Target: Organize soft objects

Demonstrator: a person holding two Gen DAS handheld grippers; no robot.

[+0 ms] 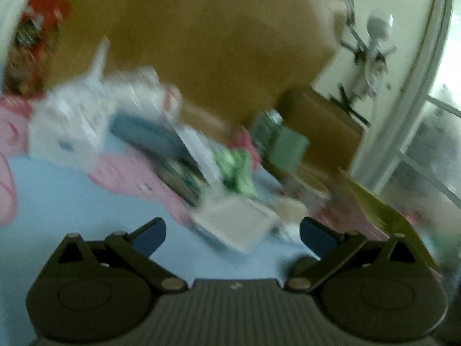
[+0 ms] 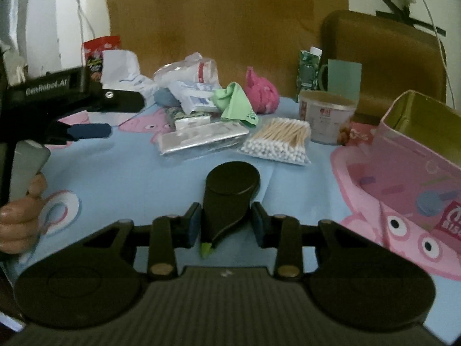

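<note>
Blue cartoon-print cloth (image 2: 115, 173) covers the counter before a brown headboard-like panel (image 2: 224, 14). At centre lies a heap of soft goods: a green cloth (image 2: 236, 101), a pink pouch (image 2: 262, 92), plastic-wrapped packets (image 2: 198, 138) and a bag of cotton swabs (image 2: 279, 141). An open pink tin (image 2: 415, 173) sits at right. The right gripper (image 2: 227, 225) pinches a black, round-topped object (image 2: 227, 199) between its fingers, low over the cloth. The left gripper (image 1: 232, 230), its view blurred, has its fingers spread wide with nothing between them, short of the heap.
</note>
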